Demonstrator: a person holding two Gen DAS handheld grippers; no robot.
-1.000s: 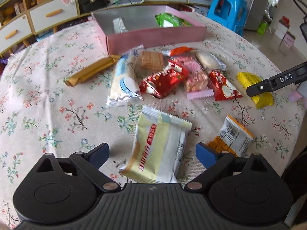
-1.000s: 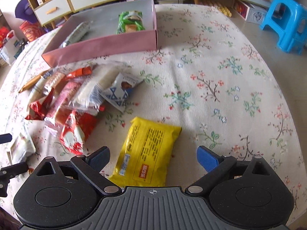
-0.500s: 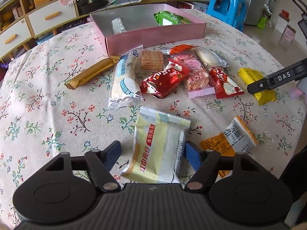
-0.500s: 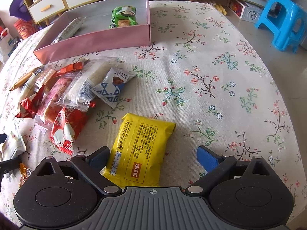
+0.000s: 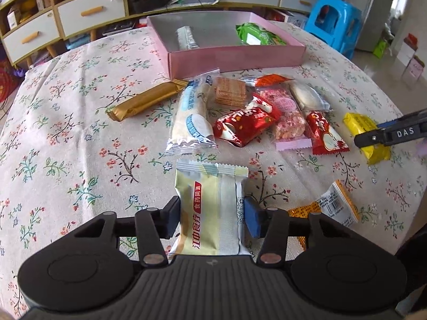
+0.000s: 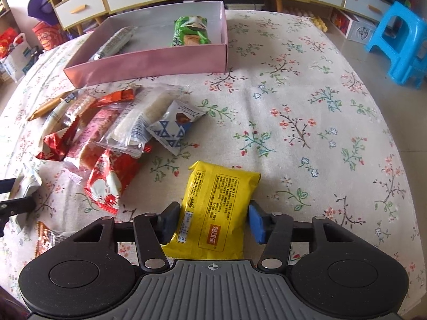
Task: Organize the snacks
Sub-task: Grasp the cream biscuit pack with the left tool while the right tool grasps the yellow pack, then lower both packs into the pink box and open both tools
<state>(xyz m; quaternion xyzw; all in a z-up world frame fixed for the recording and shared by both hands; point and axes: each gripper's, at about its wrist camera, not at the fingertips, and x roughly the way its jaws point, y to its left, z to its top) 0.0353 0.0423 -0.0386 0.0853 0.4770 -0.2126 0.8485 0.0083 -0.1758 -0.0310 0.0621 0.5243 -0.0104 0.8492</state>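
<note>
My left gripper (image 5: 212, 217) is shut on a pale yellow snack packet (image 5: 210, 202), its pads pressing both sides. My right gripper (image 6: 212, 220) is shut on a yellow snack packet (image 6: 216, 205), which also shows at the right of the left wrist view (image 5: 365, 133). A pink box (image 5: 234, 57) stands at the far side of the table and holds a silver bar (image 5: 186, 37) and a green packet (image 5: 257, 34). Several loose snacks lie in front of it, among them a gold bar (image 5: 145, 101) and a red packet (image 5: 244, 125).
The round table has a floral cloth (image 6: 307, 101). An orange-and-white packet (image 5: 331, 208) lies beside my left gripper. A blue-triangle packet (image 6: 173, 125) lies ahead of my right gripper. A blue stool (image 6: 403, 42) and drawer cabinets (image 5: 88, 18) stand beyond the table.
Both grippers have closed from wide open onto their packets: the left on the pale yellow one, the right on the yellow one. Both moved slightly forward over them.
</note>
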